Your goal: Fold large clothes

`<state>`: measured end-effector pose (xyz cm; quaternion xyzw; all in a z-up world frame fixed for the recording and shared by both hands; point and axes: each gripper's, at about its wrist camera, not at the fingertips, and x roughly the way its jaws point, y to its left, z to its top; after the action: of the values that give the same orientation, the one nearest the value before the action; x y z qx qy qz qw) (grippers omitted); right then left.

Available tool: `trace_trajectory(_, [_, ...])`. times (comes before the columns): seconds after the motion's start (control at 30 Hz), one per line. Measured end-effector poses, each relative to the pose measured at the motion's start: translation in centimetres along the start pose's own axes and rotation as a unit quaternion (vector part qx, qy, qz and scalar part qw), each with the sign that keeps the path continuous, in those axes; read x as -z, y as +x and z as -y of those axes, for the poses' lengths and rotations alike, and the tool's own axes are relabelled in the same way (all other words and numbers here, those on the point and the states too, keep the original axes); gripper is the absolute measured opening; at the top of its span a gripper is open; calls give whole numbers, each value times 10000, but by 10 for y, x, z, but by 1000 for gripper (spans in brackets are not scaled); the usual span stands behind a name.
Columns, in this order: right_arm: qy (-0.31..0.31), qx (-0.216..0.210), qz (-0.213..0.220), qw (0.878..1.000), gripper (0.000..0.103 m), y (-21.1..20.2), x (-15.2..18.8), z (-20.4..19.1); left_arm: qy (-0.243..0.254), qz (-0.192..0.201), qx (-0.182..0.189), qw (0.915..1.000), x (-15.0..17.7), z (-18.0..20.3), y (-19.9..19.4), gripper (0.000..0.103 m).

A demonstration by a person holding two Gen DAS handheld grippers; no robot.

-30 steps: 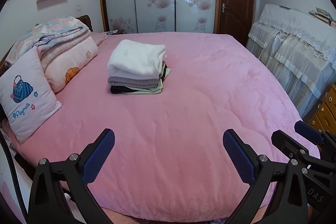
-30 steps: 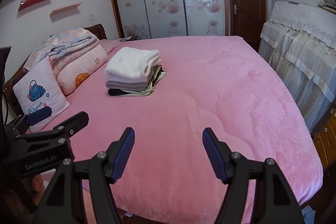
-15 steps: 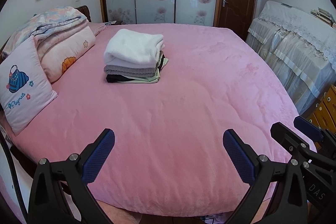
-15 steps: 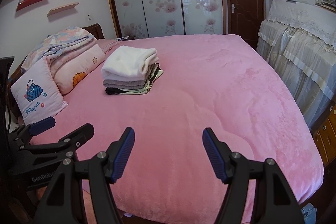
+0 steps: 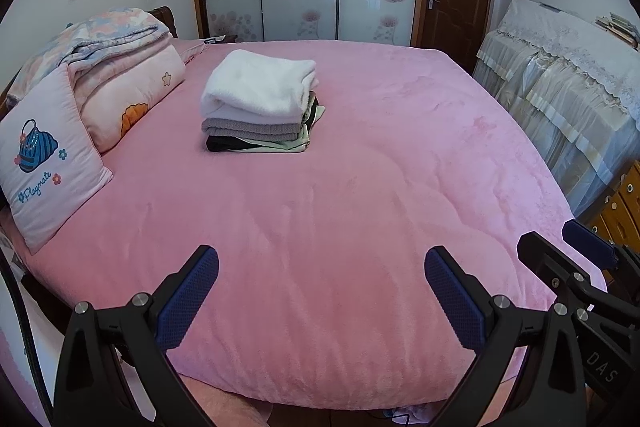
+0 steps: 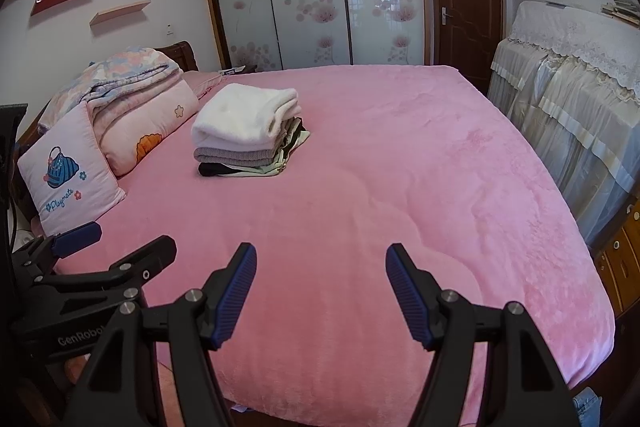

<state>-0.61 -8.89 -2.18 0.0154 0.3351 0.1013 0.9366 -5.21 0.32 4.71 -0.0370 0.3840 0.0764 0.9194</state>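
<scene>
- Over the last second both views dipped, then lifted again, so the tools have barely moved.
- Left tool (image 5: 321,291) and right tool (image 6: 321,291) hang wide open, empty, above the bed (image 5: 360,187).
- The folded stack of clothes (image 5: 260,103) sits far up the bed; folding looks finished.

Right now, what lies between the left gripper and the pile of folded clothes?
Only bare pink blanket. In the left wrist view nothing sits between the open left gripper and the pile of folded clothes.
</scene>
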Motion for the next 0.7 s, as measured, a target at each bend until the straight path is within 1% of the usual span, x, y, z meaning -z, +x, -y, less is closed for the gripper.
trace_trajectory(0.7, [12, -41, 34, 10000, 68, 1, 3, 4, 39, 32, -111, 9999, 4, 7, -1, 102])
